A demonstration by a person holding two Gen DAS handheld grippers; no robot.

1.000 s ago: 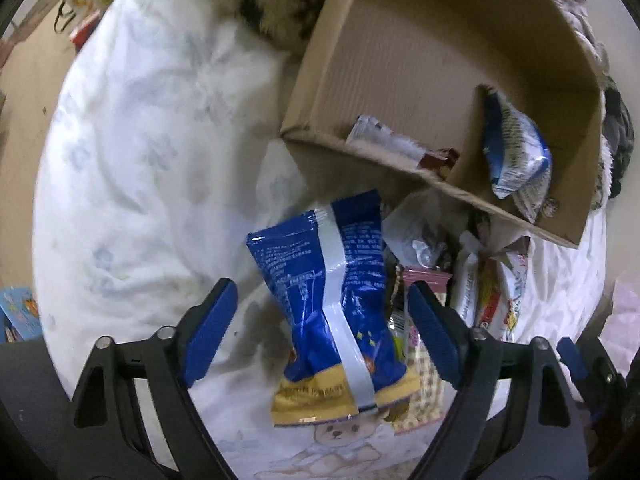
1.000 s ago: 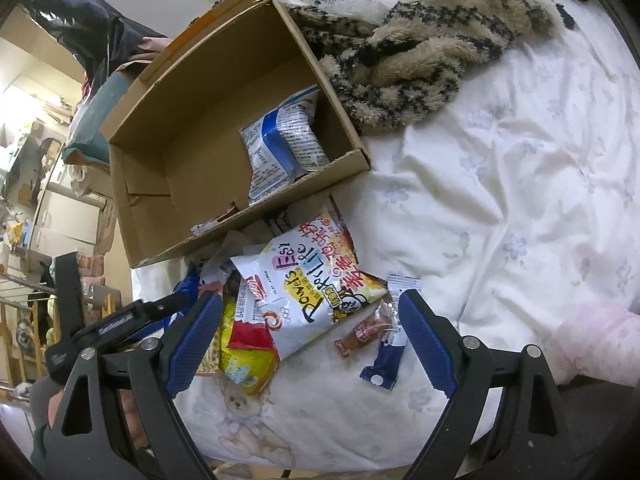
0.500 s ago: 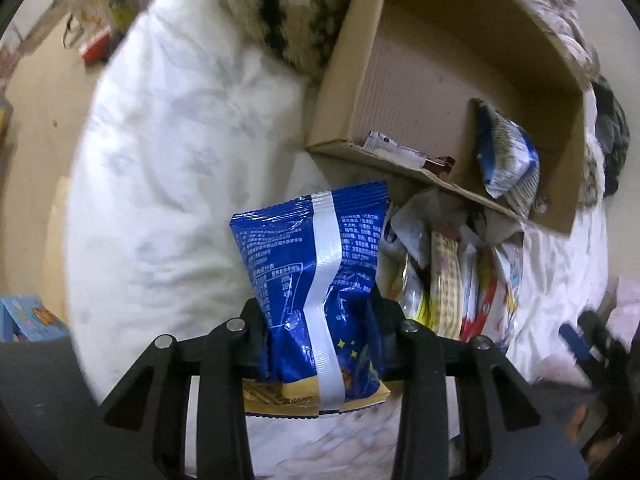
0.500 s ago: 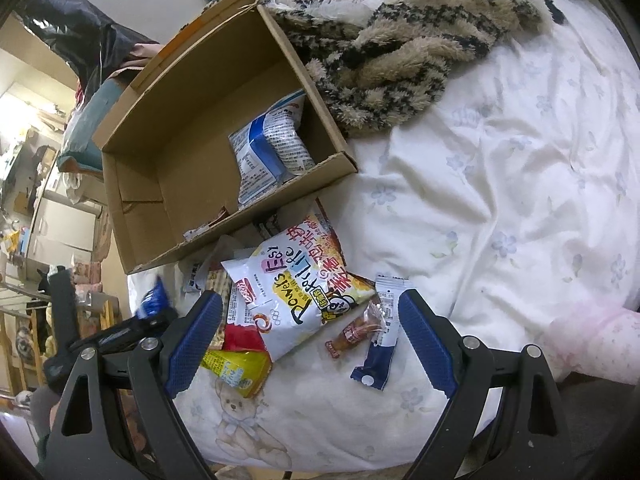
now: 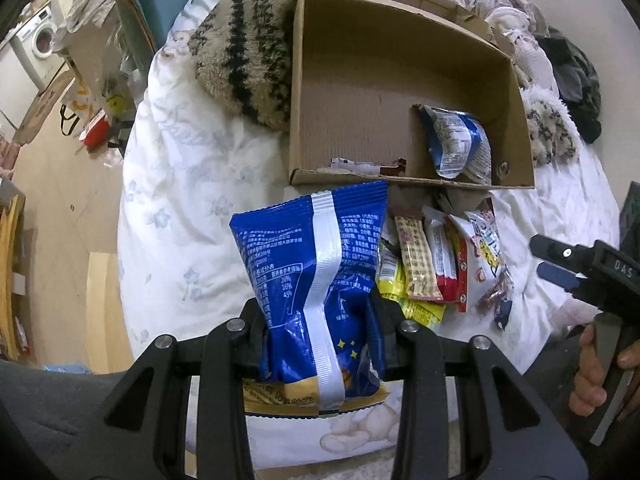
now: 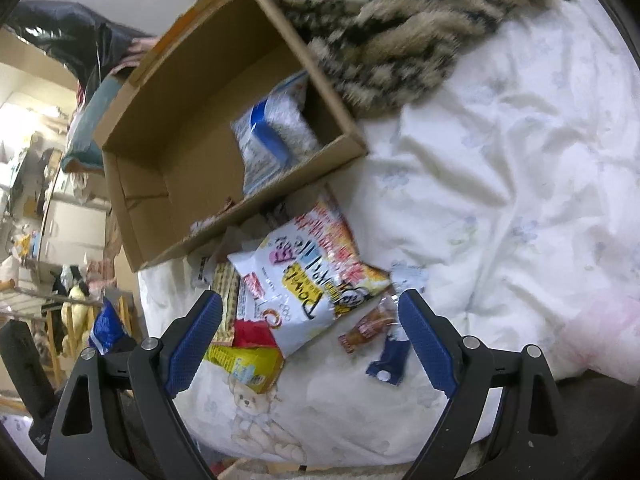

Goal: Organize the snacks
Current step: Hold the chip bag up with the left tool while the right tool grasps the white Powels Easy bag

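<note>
My left gripper (image 5: pixel 318 340) is shut on a blue snack bag (image 5: pixel 316 264) with a silver seam, held up above the white bedding in front of the cardboard box (image 5: pixel 400 16). Inside the box lie a blue-and-white bag (image 5: pixel 458 140) and a small wrapper (image 5: pixel 356 165). A pile of snacks (image 5: pixel 440 264) sits on the bed just below the box. My right gripper (image 6: pixel 308 344) is open over that pile, above a big white-and-orange bag (image 6: pixel 312 276), a yellow pack (image 6: pixel 240 364) and a small brown sweet (image 6: pixel 364 328). The held blue bag (image 6: pixel 105 326) shows at the far left there.
A furry striped blanket (image 5: pixel 244 48) lies left of the box, and its other part (image 6: pixel 400 20) lies to the box's right. The white bedding (image 6: pixel 500 184) spreads wide on the right. The bed edge drops to the floor (image 5: pixel 60 200) on the left. A hand (image 5: pixel 592 372) holds the right gripper.
My left gripper closed on the blue bag and lifted it off the bed, toward the box. The right gripper stayed open over the pile.
</note>
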